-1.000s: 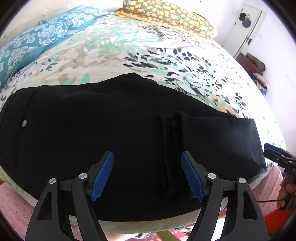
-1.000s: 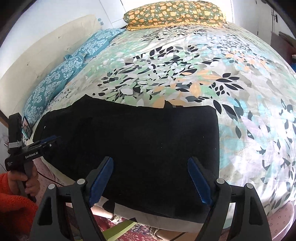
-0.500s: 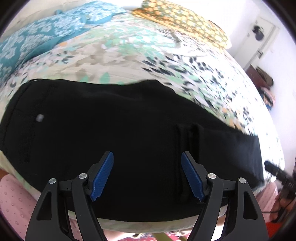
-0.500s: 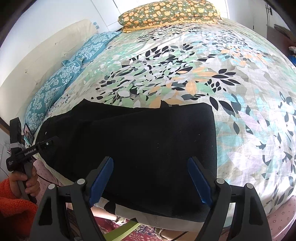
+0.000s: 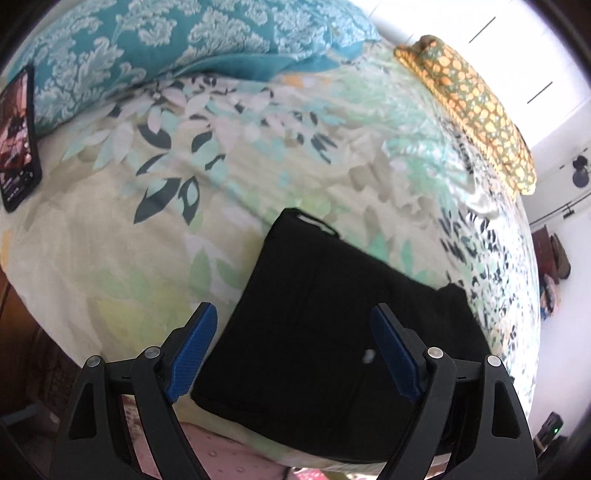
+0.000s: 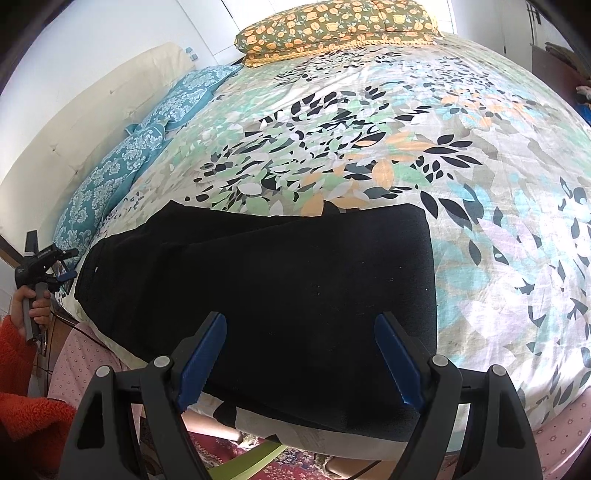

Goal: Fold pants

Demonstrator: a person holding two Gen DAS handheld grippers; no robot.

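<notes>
Black pants (image 6: 280,288) lie flat along the near edge of the bed, waist end to the left, leg ends to the right. In the left wrist view the waist end (image 5: 325,332) with a small button fills the space between the fingers. My left gripper (image 5: 291,354) is open and empty, just above the waist end; it also shows in the right wrist view (image 6: 44,258), held in a hand. My right gripper (image 6: 299,358) is open and empty over the leg end near the bed's edge.
The floral bedspread (image 6: 369,129) covers the bed. Teal pillows (image 5: 177,40) and a yellow-flowered pillow (image 6: 332,26) lie at the far side. A phone (image 5: 16,140) lies on the bed at the left. A patterned rug (image 6: 258,465) shows below the bed edge.
My left gripper has swung far to the left, from over the pants' middle to the waist end. My right gripper has shifted only slightly. Both stay open.
</notes>
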